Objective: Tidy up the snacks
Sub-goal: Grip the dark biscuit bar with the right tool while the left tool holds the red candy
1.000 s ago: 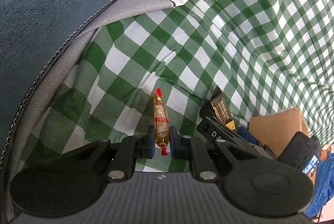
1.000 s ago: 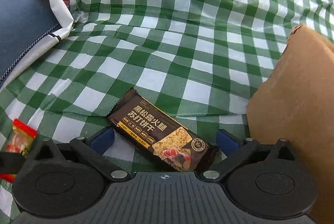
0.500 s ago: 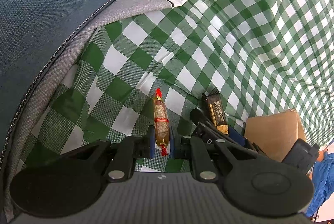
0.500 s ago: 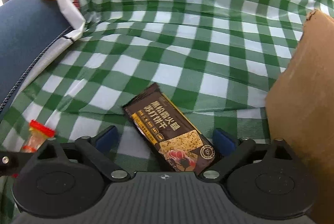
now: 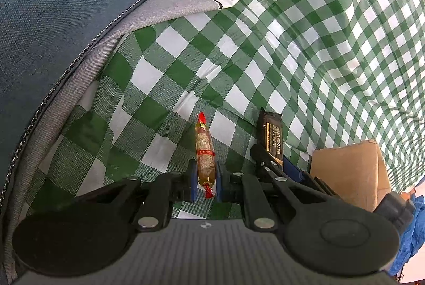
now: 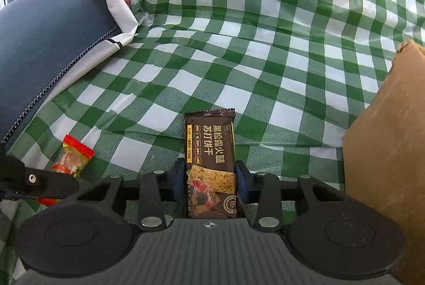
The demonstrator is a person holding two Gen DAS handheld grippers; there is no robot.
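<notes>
Left wrist view looks steeply down along its fingers, close over the green checked cloth (image 5: 305, 51), the right gripper (image 5: 276, 165) at its four o'clock. Right wrist view faces the same cloth, equally close. Both share the dark cracker packet (image 6: 209, 152) and the cardboard box (image 6: 385, 165).

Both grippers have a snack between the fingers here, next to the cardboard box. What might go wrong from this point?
1. The right gripper is closing on the dark cracker pack; its blue fingers meet only the lower end, so the pack may pivot or the crackers crack.
2. The left gripper pinches the thin peanut packet near its tail; it may swing or slip.
3. The cardboard box stands close beside the right gripper; its wall could snag a lift.
</notes>
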